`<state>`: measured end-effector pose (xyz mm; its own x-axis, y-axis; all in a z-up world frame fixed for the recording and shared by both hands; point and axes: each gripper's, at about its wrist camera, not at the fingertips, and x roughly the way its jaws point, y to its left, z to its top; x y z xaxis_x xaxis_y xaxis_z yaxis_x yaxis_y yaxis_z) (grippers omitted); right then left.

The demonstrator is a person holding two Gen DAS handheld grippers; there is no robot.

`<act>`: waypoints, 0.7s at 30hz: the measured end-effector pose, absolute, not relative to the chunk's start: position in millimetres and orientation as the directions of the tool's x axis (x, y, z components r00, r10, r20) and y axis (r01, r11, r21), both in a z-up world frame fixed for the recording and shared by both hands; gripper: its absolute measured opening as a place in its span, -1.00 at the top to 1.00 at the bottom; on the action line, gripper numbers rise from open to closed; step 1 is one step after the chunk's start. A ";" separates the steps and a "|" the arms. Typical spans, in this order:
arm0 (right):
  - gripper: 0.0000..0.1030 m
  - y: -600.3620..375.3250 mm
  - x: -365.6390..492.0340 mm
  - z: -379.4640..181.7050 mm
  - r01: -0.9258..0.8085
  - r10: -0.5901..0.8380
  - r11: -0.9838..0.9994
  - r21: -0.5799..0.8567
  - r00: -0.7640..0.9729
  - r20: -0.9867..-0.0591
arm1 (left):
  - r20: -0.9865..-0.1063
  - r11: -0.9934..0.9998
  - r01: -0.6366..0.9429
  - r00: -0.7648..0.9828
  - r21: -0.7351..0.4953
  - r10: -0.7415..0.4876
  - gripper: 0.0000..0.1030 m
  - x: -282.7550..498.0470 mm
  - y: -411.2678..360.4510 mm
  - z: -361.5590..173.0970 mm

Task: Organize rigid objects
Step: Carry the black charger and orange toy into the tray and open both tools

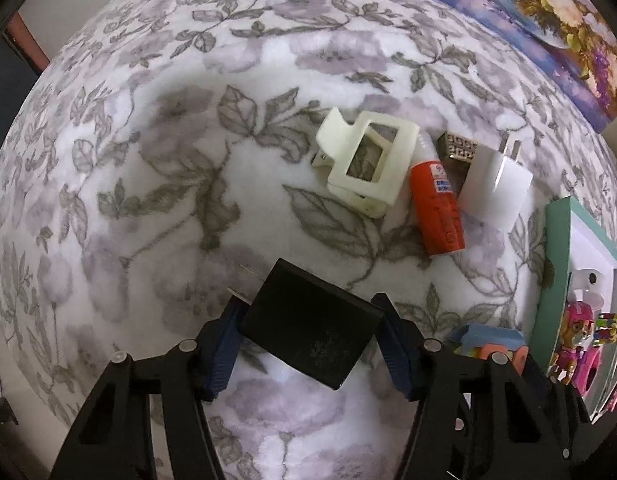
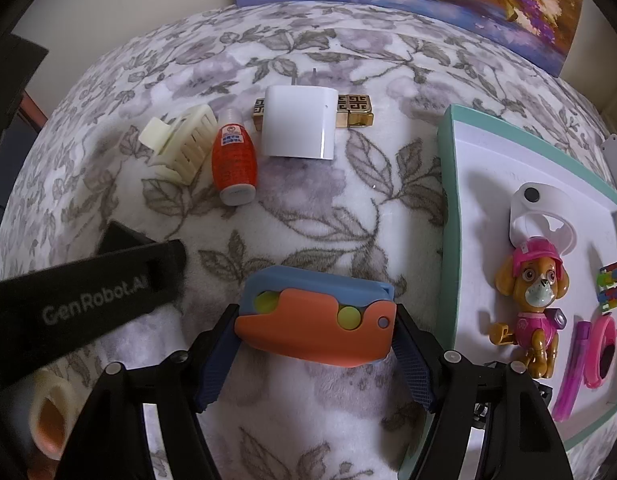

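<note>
Left gripper (image 1: 310, 330): closed on black charger (image 1: 310, 326), held above the blanket (image 1: 168, 168), prongs pointing up-left.
Right gripper (image 2: 314, 330): clamping orange-and-blue toy (image 2: 314, 316), long axis crosswise between the fingers.
Row beyond: hair clip (image 2: 180, 144), orange bottle (image 2: 233, 160) cap pointing away, white charger (image 2: 298, 126).
Tray (image 2: 448, 200): right, holding a toy dog (image 2: 532, 308).

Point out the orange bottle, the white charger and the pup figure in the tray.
orange bottle (image 2: 233, 158), right wrist view, on the middle of its orange label.
white charger (image 2: 299, 125), right wrist view, on its flat white face.
pup figure (image 2: 534, 304), right wrist view, on its pink chest.
</note>
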<state>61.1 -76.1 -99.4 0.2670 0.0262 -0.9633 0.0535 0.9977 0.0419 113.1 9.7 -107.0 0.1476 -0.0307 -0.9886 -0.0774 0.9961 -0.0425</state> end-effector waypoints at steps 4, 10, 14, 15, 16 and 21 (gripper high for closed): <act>-0.46 -77.8 61.3 -98.3 0.058 0.039 0.997 0.056 0.266 -0.963 | -0.986 0.995 -0.086 0.161 -0.057 -0.043 -0.25 117.2 16.3 -102.7; -0.46 -90.1 61.7 -90.9 0.089 0.096 0.988 0.124 0.269 -0.958 | -0.972 0.992 -0.104 0.232 -0.076 -0.050 -0.25 112.2 35.1 -70.7; -0.46 -99.8 58.9 -72.1 0.097 0.113 0.984 0.150 0.313 -0.943 | -0.949 0.991 -0.103 0.310 -0.086 -0.050 -0.25 109.4 37.0 -39.4; -0.46 -105.0 57.7 -64.1 0.104 0.117 0.982 0.160 0.331 -0.936 | -0.944 0.991 -0.102 0.327 -0.087 -0.049 -0.25 108.1 37.5 -33.2; -0.46 -109.4 56.8 -58.7 0.112 0.122 0.979 0.169 0.342 -0.932 | -0.936 0.991 -0.099 0.348 -0.087 -0.047 -0.25 105.8 38.5 -24.6; -0.46 -149.9 48.8 -31.8 0.221 0.105 0.955 0.200 0.377 -0.920 | -0.916 0.994 -0.074 0.399 -0.082 -0.046 -0.25 99.3 25.3 -2.2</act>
